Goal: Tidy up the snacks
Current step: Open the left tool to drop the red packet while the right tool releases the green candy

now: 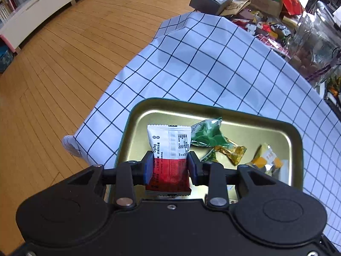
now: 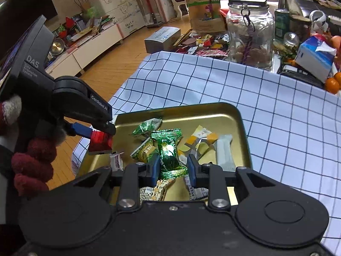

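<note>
- Snacks fill a gold metal tray [image 1: 136,115] sitting on a white tablecloth with a dark grid [image 1: 213,64], low in the frame of both views
- Left gripper [image 1: 170,166] is clenched on a red and white snack packet [image 1: 170,149]; the packet stands between the blue pads, its white half sticking up past the jaws, above the tray's left end
- Right gripper [image 2: 173,167] is clamped on a shiny green candy [image 2: 169,151], pinched at its middle between the pads, over the wrappers piled in the tray
- A hand in a dark red knitted glove [image 2: 32,166] grips the left tool at the right wrist view's left edge
- A glass jar [image 2: 250,32] stands upper right, beyond the cloth
</note>
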`<state>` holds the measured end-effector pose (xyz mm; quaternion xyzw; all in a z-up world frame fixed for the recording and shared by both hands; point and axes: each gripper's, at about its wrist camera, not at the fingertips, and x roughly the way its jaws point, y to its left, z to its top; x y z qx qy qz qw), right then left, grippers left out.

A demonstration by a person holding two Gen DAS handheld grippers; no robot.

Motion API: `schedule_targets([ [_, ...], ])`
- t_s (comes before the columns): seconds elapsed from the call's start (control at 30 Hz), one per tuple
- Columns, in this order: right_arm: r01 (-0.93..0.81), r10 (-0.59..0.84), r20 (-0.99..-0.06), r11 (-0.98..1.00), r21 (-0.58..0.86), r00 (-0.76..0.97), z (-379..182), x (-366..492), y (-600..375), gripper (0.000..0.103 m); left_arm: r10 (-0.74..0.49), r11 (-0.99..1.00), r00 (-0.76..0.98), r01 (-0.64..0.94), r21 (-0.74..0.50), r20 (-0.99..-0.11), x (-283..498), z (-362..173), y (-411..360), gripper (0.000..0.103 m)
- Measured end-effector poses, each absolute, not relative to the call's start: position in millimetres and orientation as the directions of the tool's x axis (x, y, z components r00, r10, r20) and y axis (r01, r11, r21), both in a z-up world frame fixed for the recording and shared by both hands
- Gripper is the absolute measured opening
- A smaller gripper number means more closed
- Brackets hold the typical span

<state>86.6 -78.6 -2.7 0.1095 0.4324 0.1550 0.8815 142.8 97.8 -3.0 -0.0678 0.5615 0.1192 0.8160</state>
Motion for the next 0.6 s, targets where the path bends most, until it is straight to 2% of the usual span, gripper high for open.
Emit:
schedule_targets([
  [0.2, -0.124, 0.368, -0.761, 0.925, 0.360, 0.534, -27, 82, -85, 0.029, 0.130, 0.966, 0.301, -0.252, 0.052, -0.945, 146, -12, 92, 0.043],
  [0.47, -0.171, 0.390, -0.712, 0.916, 0.362, 0.584, -12, 81, -82, 0.029, 0.159, 0.967, 0.306, -0.241, 0.085, -0.939, 146, -10, 88, 0.049],
  [0.6, -0.166, 0.381, -0.713, 0.920, 0.355, 0.589, -12, 82, -84, 0.030, 0.164, 0.966, 0.313, -0.244, 0.087, -0.936, 146, -9, 90, 0.049],
])
